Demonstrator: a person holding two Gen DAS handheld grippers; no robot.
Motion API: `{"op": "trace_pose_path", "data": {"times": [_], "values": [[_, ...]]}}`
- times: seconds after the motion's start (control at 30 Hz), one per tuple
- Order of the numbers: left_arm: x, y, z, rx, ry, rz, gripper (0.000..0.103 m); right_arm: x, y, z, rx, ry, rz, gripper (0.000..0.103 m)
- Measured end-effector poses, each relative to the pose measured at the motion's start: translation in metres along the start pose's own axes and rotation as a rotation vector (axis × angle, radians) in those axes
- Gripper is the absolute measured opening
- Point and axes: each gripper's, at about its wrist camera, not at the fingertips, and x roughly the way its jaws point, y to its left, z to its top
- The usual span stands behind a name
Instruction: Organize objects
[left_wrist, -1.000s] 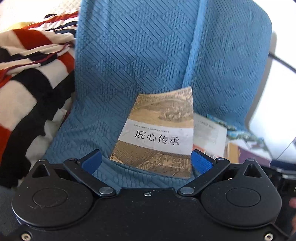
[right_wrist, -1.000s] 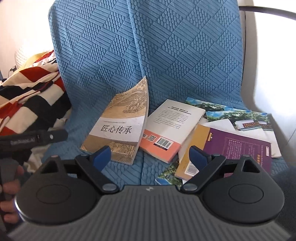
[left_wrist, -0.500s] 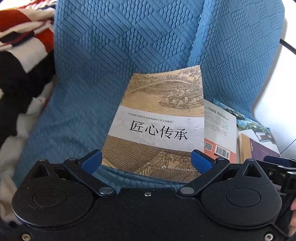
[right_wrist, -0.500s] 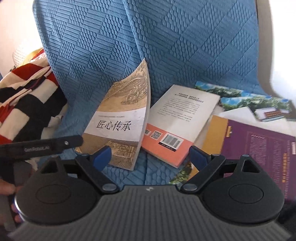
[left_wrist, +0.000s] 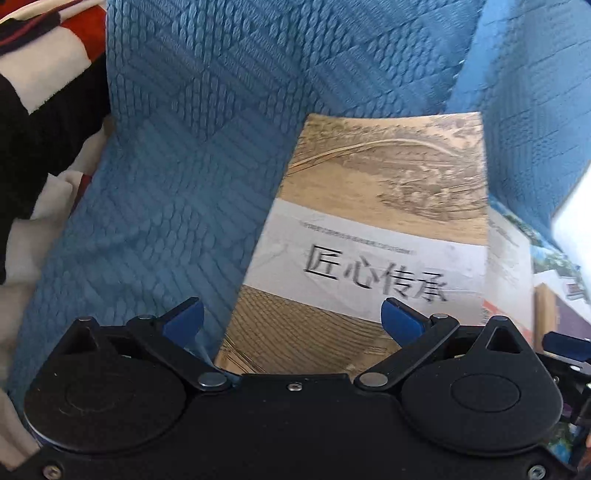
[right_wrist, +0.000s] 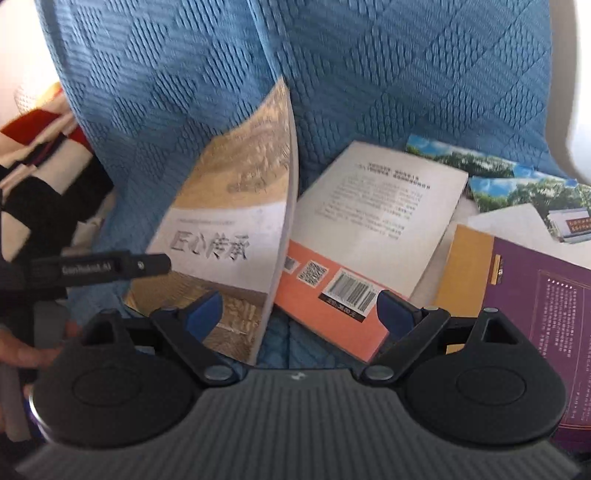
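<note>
A tan book with Chinese title (left_wrist: 376, 251) (right_wrist: 236, 229) leans against the back of a chair draped in blue quilted cover (left_wrist: 207, 140) (right_wrist: 369, 74). My left gripper (left_wrist: 291, 319) hovers open just in front of its lower edge, nothing between the blue pads. Beside it lies a white-and-orange book (right_wrist: 362, 236) with a barcode, face down. My right gripper (right_wrist: 299, 312) is open above the gap between these two books. A purple-and-yellow book (right_wrist: 535, 288) and picture booklets (right_wrist: 517, 184) lie further right.
A red, black and white striped blanket (left_wrist: 40, 110) (right_wrist: 40, 166) is heaped left of the seat. The left gripper's body and a hand (right_wrist: 22, 350) show at the right wrist view's left edge. A pale chair frame (right_wrist: 569, 92) borders the right.
Both grippers have come down and closer to the books; the tan book now fills much more of the left wrist view. Jaws on both stay wide apart.
</note>
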Motion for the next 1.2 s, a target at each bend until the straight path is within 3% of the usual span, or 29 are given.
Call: {"op": "trace_pose_path", "data": {"times": [0.17, 0.3, 0.5, 0.7, 0.83, 0.93, 1.0, 1.2], "values": [[0.012, 0.01, 0.0, -0.034, 0.033, -0.016, 0.094, 0.022, -0.005, 0.0, 0.067, 0.069, 0.021, 0.092], [0.015, 0.02, -0.001, -0.091, 0.048, -0.037, 0.089, 0.026, 0.005, 0.001, 0.029, 0.059, 0.027, 0.092], [0.013, 0.023, 0.0, -0.112, 0.046, -0.055, 0.085, 0.028, 0.004, 0.003, 0.085, 0.07, 0.096, 0.089], [0.009, 0.03, 0.001, -0.155, 0.076, -0.131, 0.077, 0.031, -0.003, 0.001, 0.221, 0.114, 0.226, 0.087], [0.008, 0.038, 0.002, -0.212, 0.08, -0.17, 0.076, 0.047, -0.014, -0.012, 0.386, 0.227, 0.305, 0.089], [0.007, 0.038, 0.003, -0.21, 0.081, -0.175, 0.077, 0.043, -0.012, -0.01, 0.386, 0.207, 0.316, 0.089], [0.007, 0.037, 0.004, -0.208, 0.081, -0.174, 0.077, 0.043, -0.016, -0.009, 0.416, 0.182, 0.35, 0.082], [0.006, 0.042, 0.005, -0.247, 0.08, -0.197, 0.077, 0.04, -0.02, -0.008, 0.462, 0.157, 0.41, 0.082]]}}
